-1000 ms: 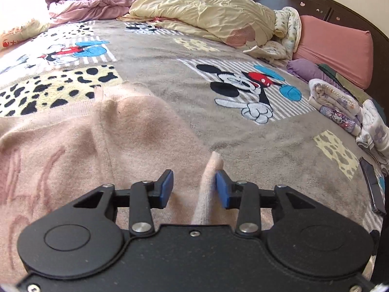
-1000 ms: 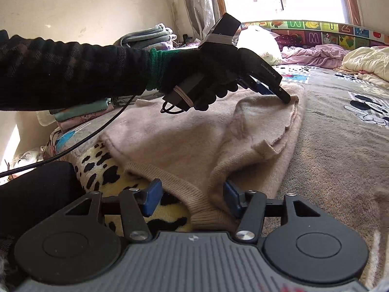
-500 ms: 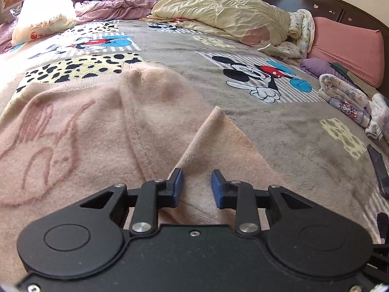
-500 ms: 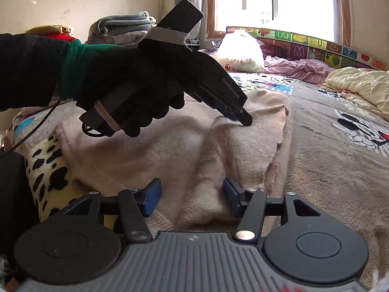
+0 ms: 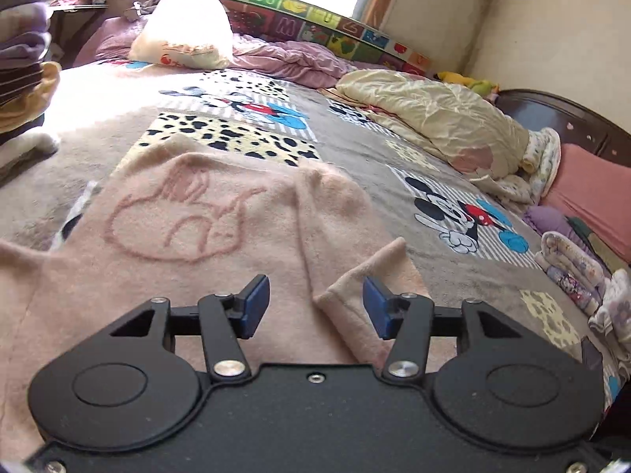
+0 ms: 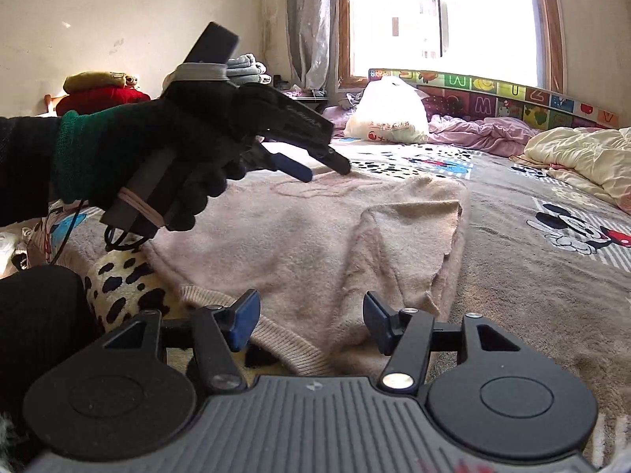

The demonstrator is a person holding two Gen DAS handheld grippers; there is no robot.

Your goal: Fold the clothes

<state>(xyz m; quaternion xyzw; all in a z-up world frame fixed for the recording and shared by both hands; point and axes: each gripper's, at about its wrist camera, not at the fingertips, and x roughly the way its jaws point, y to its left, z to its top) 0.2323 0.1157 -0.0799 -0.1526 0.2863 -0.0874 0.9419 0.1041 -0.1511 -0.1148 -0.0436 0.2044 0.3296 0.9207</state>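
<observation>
Pink sweater [image 5: 221, 236] flat on blanket [image 5: 453, 276], sleeve folded in; both hand-held grippers [image 5: 315, 307] [image 6: 311, 319] wide, empty.

Left gripper [image 5: 316, 307] opened, releasing the sleeve [image 5: 355, 295].

Sunlit window [image 6: 441, 19] behind cluttered bed [image 6: 532, 276]

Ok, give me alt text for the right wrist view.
A pink sweater lies spread on a cartoon-print blanket, one sleeve folded across it. The open right claw hovers at its hem; a gloved hand holds the open left claw above it.
</observation>
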